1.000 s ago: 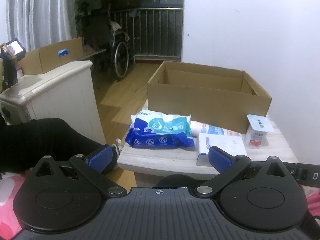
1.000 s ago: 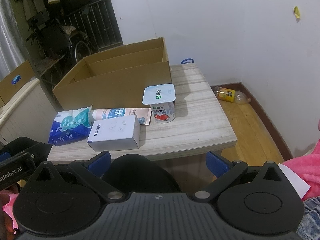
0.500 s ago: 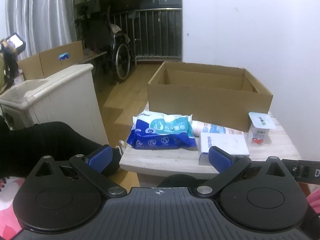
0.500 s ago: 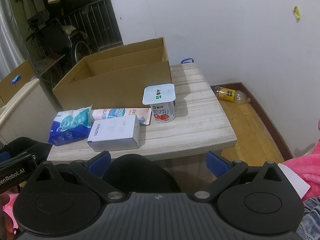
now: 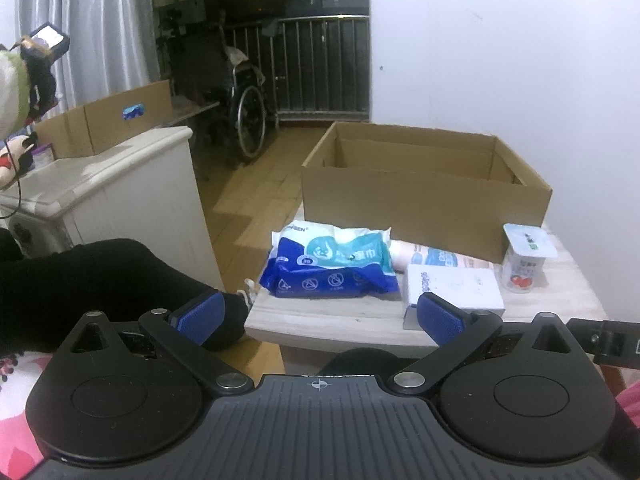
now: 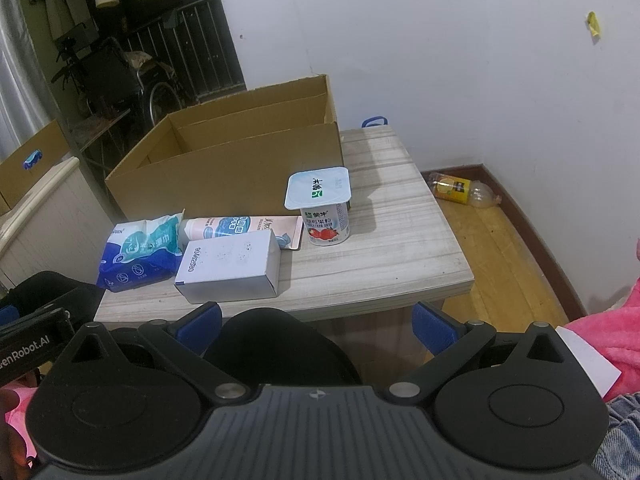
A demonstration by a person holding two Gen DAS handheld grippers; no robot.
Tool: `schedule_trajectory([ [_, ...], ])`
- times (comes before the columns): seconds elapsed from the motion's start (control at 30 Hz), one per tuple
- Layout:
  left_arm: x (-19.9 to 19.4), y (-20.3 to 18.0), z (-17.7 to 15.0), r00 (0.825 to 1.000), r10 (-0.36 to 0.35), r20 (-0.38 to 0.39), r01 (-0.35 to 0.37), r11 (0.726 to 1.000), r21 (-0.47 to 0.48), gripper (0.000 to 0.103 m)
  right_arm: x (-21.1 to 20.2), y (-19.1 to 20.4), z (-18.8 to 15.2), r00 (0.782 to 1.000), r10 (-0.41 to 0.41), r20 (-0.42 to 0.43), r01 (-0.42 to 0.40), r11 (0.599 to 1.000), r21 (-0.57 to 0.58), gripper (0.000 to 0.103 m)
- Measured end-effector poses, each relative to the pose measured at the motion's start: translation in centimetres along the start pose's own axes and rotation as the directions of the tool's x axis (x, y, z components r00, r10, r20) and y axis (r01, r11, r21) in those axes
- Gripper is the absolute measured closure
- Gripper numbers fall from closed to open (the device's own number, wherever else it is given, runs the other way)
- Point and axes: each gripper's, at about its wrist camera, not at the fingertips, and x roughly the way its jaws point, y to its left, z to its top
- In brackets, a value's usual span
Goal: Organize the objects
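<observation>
Table (image 6: 400, 248) right half bare. Left front crowded: wipes (image 6: 140, 252), white box (image 6: 228, 268), tube (image 6: 240, 226), cup (image 6: 324, 208). Carton (image 6: 240, 168) blocks rear.

White walls (image 6: 440, 40), wooden floor (image 5: 256, 184) — a wheelchair (image 5: 236, 96) by dark railings (image 5: 324, 64).

Before you, the desk (image 6: 404, 240) carries one open cardboard box (image 6: 240, 168) and four loose items: one blue wipes pack (image 6: 138, 250), one white carton (image 6: 230, 268), one tube (image 6: 244, 228) and one yogurt cup (image 6: 322, 208). One plastic bottle (image 6: 460, 190) lies on the floor. A second cardboard box (image 5: 108, 120) sits on one white cabinet (image 5: 120, 188), and what appears to be one wheelchair (image 5: 236, 96) stands behind. You hold two hand-held grippers, left (image 5: 318, 312) and right (image 6: 316, 322).
</observation>
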Motion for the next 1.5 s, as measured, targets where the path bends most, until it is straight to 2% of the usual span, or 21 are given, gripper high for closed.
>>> schedule_trajectory([
  [0.47,0.02,0.06,-0.05,1.000,-0.021,0.000,0.021,1.000,-0.007,0.000,0.00,-0.04,-0.01,1.000,0.000,0.001,0.000,1.000,0.000,0.000],
  [1.5,0.34,0.00,-0.07,1.000,-0.015,-0.014,0.015,1.000,-0.009,0.000,0.04,-0.05,-0.02,1.000,0.003,-0.001,-0.003,1.000,0.005,0.000],
])
